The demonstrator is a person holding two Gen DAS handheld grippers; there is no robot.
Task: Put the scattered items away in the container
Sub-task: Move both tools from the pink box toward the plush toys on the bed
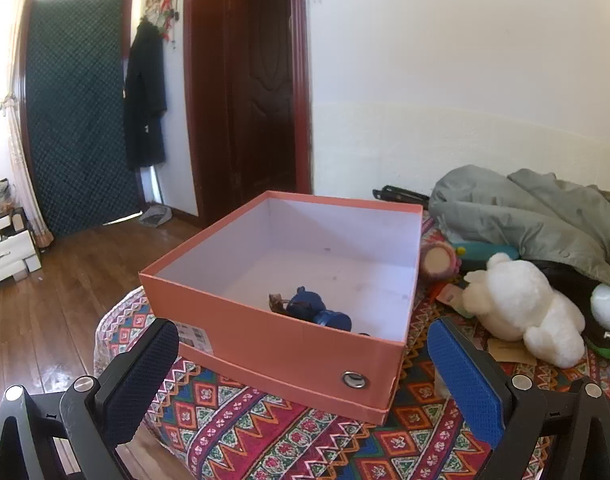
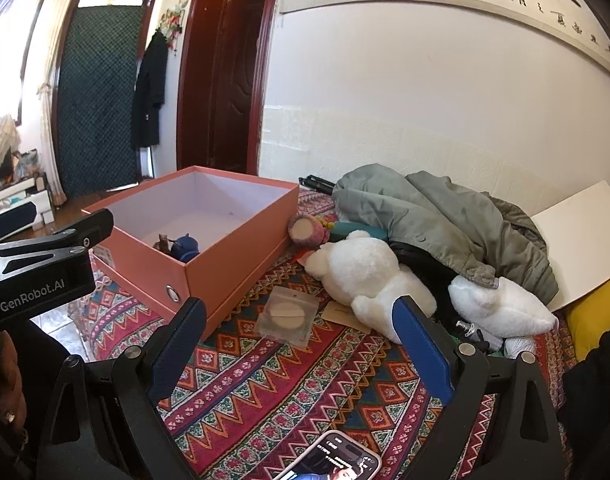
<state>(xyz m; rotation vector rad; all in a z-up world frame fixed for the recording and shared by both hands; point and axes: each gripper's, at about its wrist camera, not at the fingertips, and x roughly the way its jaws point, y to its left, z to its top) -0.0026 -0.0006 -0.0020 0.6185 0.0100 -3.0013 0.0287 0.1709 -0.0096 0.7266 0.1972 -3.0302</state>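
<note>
1. On the patterned cloth (image 2: 305, 384), the pink box (image 1: 289, 344) sat at the left edge, open-topped, with a small blue toy (image 1: 317, 308) already lying inside near its front wall.
2. Scattered items lay right of the box: a white plush bear (image 2: 369, 276), a clear packet with a round pad (image 2: 287, 314), a pink round toy (image 2: 305, 230), a phone (image 2: 337, 460) at the near edge. A grey jacket (image 2: 437, 208) was heaped behind.
3. Left tool (image 1: 305, 364): spread wide, empty, pointing at the box's near wall.
4. Right tool (image 2: 301, 352): spread wide, empty, aimed at the packet, which lay just ahead, flat, between box corner and bear.
5. Judgement: the right hand was nearer the loose items; the packet looked the likeliest pick, the box up-left of it.
</note>
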